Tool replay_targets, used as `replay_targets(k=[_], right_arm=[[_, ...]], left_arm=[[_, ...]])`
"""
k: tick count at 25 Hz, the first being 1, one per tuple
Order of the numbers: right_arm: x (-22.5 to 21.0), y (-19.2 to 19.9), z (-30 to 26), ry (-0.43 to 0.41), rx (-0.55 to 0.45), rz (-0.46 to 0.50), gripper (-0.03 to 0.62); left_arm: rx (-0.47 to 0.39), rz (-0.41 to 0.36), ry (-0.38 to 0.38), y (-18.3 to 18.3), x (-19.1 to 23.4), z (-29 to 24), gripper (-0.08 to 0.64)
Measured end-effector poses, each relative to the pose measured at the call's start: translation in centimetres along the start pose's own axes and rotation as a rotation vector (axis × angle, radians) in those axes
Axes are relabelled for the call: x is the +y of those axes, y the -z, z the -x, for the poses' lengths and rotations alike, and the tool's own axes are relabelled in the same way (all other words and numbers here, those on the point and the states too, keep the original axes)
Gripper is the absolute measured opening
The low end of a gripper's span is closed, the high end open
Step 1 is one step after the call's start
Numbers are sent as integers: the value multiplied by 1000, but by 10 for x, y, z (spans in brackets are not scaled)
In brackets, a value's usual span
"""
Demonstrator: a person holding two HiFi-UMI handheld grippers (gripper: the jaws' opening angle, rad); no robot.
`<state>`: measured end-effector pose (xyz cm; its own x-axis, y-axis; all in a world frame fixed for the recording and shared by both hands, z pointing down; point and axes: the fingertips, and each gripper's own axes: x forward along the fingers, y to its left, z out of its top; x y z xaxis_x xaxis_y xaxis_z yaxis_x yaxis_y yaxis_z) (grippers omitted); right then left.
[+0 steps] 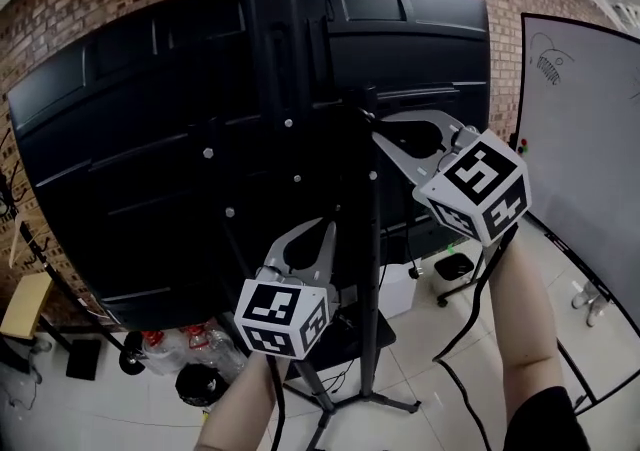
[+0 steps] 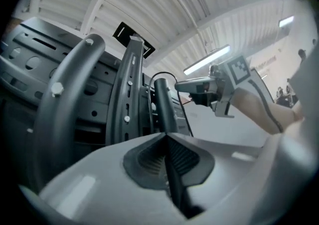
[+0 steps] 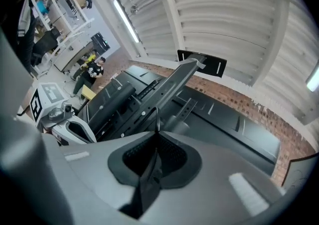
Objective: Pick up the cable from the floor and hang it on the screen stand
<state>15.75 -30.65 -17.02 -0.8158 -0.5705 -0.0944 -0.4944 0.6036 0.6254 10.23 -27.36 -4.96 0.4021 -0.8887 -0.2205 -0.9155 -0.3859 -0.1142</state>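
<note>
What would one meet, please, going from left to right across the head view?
small wooden table → plastic bottles → left gripper → right gripper → whiteboard

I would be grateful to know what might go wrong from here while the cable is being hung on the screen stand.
1. The left gripper and right gripper each pinch the cable only thinly, so it may slip out.
2. Slack hangs down to the floor and could snag on the screen stand at its base.
3. Both grippers are close to the screen and might knock its back.
</note>
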Motion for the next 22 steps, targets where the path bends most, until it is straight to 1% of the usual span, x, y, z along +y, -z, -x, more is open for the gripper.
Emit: replay_targets(k=[2,5,9,13,18,22], right_arm=[[-14,-7,-1,-5,-32,-10,21],[-34,-13,-4,-10,-53,-39,21],[-59,-13,-14,-22,-59,-114,21],[-81,-1,-23,-21,-27,-169,21],[-77,22,-28,-105,-26,-291,21],[-81,42,-28,-90,-8,-278,20]], left_arm=[[-11,-12,-28,-9,4,-8,5],[-23,-43,-64,-21,8,-19,5],[-30,-78,-108,-36,11,-34,5],[-30,-112,-156,-47,12,-50,5],[-53,-121,-215,-52,13,-51,5],[-64,-139,-239,-52,11,-50,5]])
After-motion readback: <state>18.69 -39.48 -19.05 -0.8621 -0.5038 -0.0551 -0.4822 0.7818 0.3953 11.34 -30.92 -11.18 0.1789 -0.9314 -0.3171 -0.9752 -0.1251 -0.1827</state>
